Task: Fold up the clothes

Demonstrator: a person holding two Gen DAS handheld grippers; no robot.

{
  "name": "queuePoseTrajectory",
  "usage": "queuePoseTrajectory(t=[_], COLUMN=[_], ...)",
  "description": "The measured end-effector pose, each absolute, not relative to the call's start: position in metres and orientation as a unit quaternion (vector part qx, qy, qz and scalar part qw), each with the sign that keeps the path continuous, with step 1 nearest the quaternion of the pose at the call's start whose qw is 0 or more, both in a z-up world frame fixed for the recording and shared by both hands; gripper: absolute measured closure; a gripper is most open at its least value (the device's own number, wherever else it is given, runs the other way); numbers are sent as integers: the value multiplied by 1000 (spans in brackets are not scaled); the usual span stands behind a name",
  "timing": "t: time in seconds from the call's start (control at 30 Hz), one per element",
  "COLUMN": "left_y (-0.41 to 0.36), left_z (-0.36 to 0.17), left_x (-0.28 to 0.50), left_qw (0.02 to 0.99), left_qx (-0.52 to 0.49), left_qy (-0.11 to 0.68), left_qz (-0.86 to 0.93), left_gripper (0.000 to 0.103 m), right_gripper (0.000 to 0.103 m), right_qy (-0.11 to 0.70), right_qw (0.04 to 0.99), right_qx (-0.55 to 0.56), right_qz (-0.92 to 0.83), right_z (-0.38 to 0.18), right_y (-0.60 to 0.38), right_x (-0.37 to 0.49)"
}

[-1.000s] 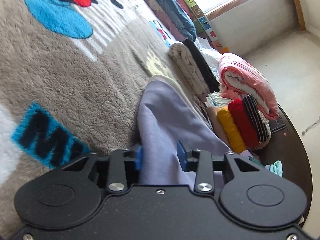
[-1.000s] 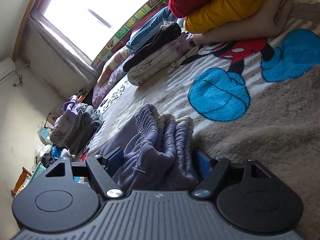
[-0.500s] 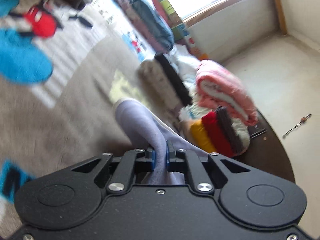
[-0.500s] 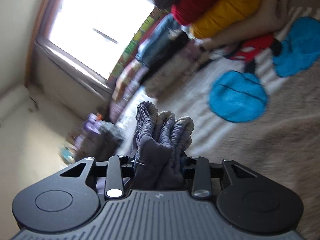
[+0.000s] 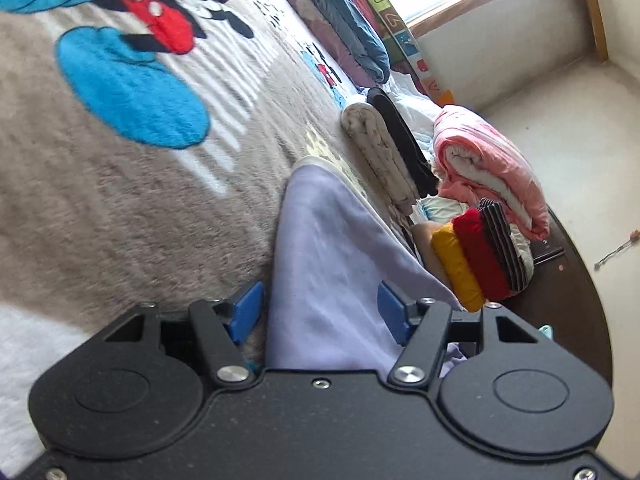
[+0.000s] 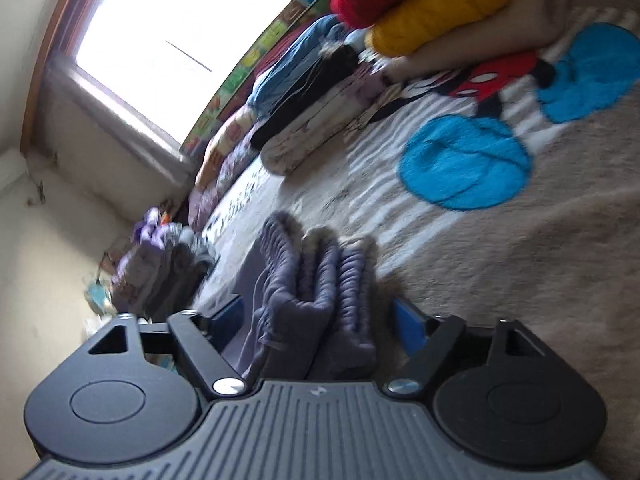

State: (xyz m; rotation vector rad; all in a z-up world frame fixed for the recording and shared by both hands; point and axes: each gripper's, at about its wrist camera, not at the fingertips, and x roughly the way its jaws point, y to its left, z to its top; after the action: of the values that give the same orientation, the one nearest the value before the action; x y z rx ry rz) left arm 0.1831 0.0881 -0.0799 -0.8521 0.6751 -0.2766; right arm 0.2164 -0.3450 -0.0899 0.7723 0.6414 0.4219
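Observation:
A lavender garment (image 5: 324, 256) lies folded on the plush cartoon blanket (image 5: 120, 184). In the left wrist view its smooth end rises between the blue pads of my left gripper (image 5: 320, 312), whose jaws are opening; neither pad presses the cloth. In the right wrist view the garment's bunched elastic waistband (image 6: 316, 280) sits between the pads of my right gripper (image 6: 320, 320), also opening, with gaps on both sides.
Folded clothes in yellow, red and stripes (image 5: 476, 256) are stacked beside a rolled pink quilt (image 5: 488, 172). Rolled bedding (image 5: 384, 160) and a blue roll (image 5: 352, 28) line the bed's window side. A loose clothes pile (image 6: 160, 268) lies on the floor.
Both grippers were pinched shut on the lavender garment half a second ago; both have now spread apart and released it. The garment rests lower on the blanket.

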Motion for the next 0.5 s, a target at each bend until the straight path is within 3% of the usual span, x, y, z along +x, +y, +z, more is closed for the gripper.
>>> queuePoseTrajectory(t=[0.03,0.07,0.1,0.13,0.17,0.5], left_y=[84,81,79,81,82,78], left_z=[-81,-83,-85,-86,-85,-2], left_x=[187,193,199,202,204,282], left_qw=[851,852,851,847,845,865], left_qx=[-395,-388,-388,-396,-401,-364], left_qy=[322,329,333,334,332,282], left_qz=[-128,-123,-120,-119,-121,-199], left_gripper=[63,85,92,95,96,97], right_gripper=[18,33,46,60,61,67], right_qy=[310,317,326,336,335,266], right_qw=[857,855,852,848,847,837], right_qx=[357,351,345,344,348,415], right_qz=[206,216,221,221,223,240], right_z=[-89,-88,-89,-92,-94,-52], right_y=[-340,-335,-330,-328,-328,-346], right_x=[219,223,226,228,227,260])
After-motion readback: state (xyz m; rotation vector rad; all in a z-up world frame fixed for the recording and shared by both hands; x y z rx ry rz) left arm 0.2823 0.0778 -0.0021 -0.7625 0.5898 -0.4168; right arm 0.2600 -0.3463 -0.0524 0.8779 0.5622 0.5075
